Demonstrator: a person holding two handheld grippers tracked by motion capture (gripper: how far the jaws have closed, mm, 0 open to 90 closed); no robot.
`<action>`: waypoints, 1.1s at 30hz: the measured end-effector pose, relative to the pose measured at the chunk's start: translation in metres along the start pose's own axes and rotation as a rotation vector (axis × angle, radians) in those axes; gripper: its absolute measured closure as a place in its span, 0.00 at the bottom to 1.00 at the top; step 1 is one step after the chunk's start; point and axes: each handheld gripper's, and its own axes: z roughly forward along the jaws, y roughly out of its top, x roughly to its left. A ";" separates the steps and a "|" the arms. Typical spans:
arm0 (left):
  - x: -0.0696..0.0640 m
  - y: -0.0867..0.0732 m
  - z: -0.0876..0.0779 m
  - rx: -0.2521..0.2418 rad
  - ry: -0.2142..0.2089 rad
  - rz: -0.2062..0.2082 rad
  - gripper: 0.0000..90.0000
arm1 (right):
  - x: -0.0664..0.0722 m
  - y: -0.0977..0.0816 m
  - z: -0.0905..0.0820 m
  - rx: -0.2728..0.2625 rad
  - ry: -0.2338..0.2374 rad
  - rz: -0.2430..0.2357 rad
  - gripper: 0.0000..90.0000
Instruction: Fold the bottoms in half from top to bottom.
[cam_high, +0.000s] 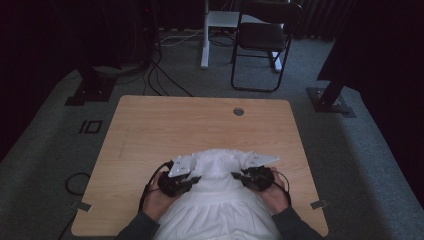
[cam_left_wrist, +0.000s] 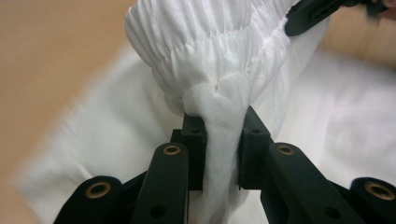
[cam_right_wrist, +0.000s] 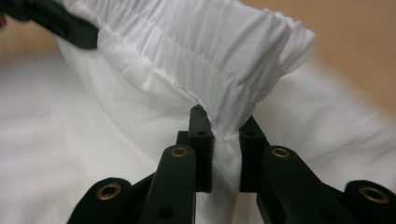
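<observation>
Left gripper: jaws clamped on a bunched fold of the white garment, just below its gathered elastic band; cloth pinched tight between the pads in the left gripper view. Right gripper: same, jaws clamped on the gathered band edge of the garment, cloth squeezed between them.

High view: left gripper lower centre-left of frame, right gripper lower centre-right, both at the top corners of the garment, which lies spread on the wooden surface and runs down to the bottom edge of frame. Elastic band stretched between the two grippers, puffed up at centre. Hands & dark sleeves entering from bottom, one each side of the cloth.

Around: rest of surface bare wood; small round grommet upper centre-right of the surface, well apart from the garment. Beyond the far edge, on grey carpet: black folding chair top centre-right, white desk leg top centre, black cables upper left, black stand bases left & right. Nothing btw grippers and garment in the way.
</observation>
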 end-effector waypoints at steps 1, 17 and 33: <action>-0.001 -0.009 0.007 0.039 -0.009 -0.002 0.86 | 0.002 -0.010 0.007 0.030 0.010 0.008 0.89; 0.004 -0.028 0.036 0.095 0.025 0.002 0.86 | 0.003 -0.035 0.043 0.164 -0.014 0.031 0.89; 0.059 0.003 0.062 0.112 0.089 -0.022 0.85 | -0.044 0.001 0.080 0.152 -0.046 0.073 0.89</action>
